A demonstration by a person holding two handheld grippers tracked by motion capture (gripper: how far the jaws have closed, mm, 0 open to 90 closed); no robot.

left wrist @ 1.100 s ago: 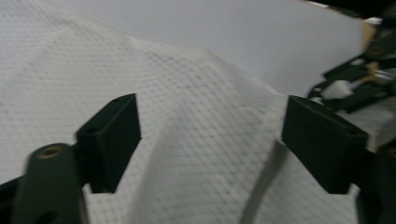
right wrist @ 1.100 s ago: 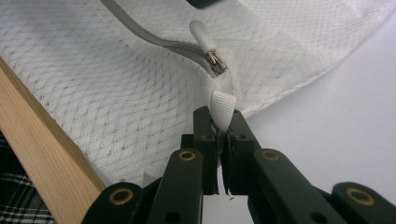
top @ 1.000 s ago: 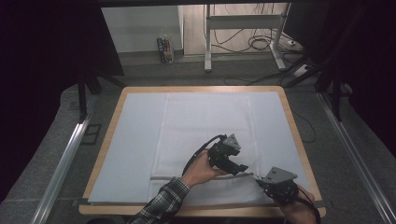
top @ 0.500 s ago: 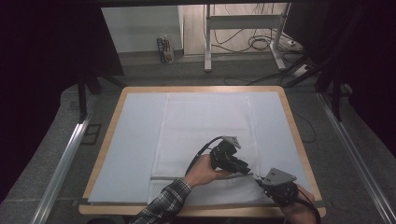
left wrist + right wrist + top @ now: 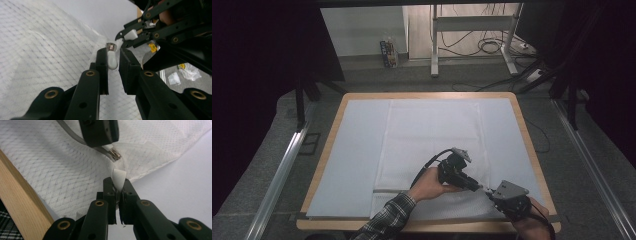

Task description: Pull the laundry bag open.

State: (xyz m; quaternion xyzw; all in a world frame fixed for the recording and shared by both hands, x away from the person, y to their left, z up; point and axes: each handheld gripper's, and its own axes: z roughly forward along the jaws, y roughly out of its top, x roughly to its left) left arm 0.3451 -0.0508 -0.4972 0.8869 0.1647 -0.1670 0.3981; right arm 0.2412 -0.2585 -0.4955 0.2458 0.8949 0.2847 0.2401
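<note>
Closing my left gripper (image 5: 113, 58) on the zipper pull (image 5: 112, 60) of the mesh bag (image 5: 432, 145); the zipper (image 5: 75, 137) runs left from there. My right gripper (image 5: 116, 186) clamps the loop tab (image 5: 119, 178) just beside the pull, near the table's (image 5: 532, 145) front edge.

Wide open room lay over the far and left parts of the table (image 5: 362, 130), the two grippers crowded tip to tip near the front right corner, wooden table edge (image 5: 22, 192) close beside them
</note>
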